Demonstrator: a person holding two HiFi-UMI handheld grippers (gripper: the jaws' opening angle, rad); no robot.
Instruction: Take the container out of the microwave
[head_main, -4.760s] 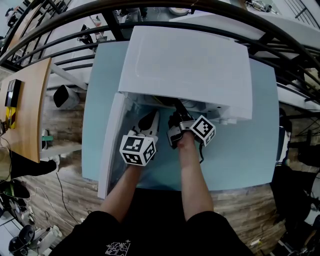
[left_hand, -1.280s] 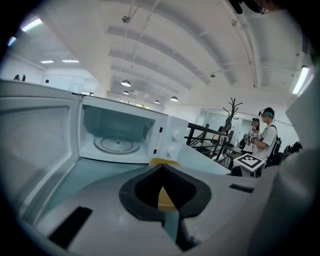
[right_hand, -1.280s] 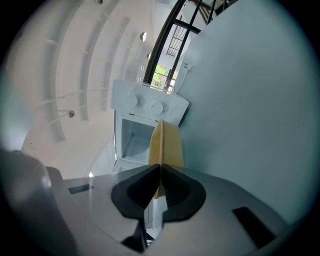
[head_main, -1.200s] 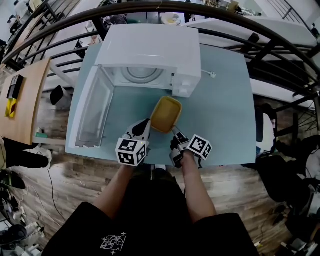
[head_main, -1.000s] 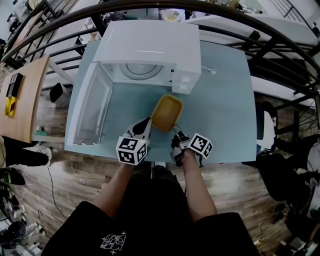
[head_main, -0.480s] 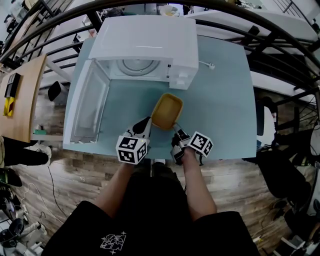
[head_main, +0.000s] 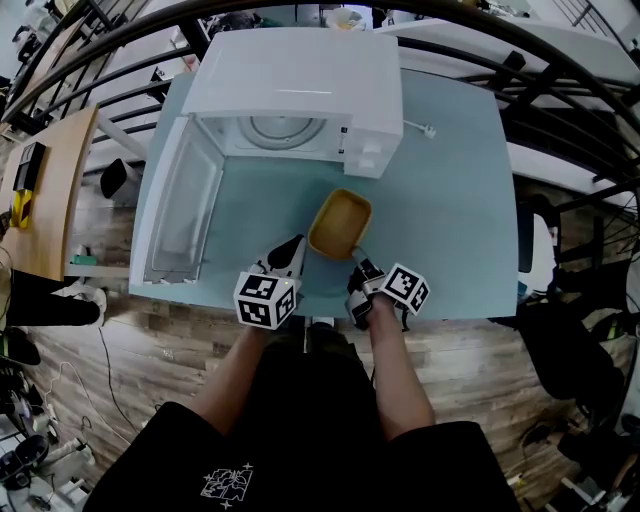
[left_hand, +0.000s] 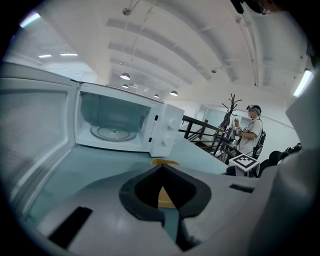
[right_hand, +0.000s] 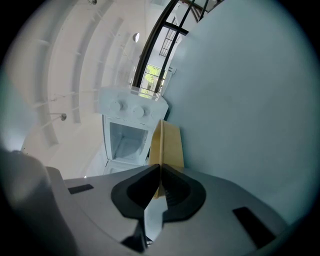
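Jaws of the right gripper (right_hand: 160, 170) stand closed on the near rim of the yellow container (right_hand: 169, 142), with the thin wall pinched between them. The left gripper (left_hand: 161, 170) is closed on nothing; the container lies just beyond its tips.

The container is out of the microwave (head_main: 300, 85) and sits over the table (head_main: 450, 200) in front of the oven, apart from the cavity. The door (head_main: 185, 215) is swung wide to the left.

I judge the removal itself done and the set-down in hand. I cannot tell whether the base bears on the table yet. The next move calls for lowering the container level until it rests. I would then part the right jaws and draw back along the rim without dragging it.

Only the head view shows the container lying between the two grippers. Only the right gripper view shows the pinch on the rim. The left gripper view adds the bare turntable (left_hand: 114, 132) inside the cavity and a person (left_hand: 252, 130) standing far off.
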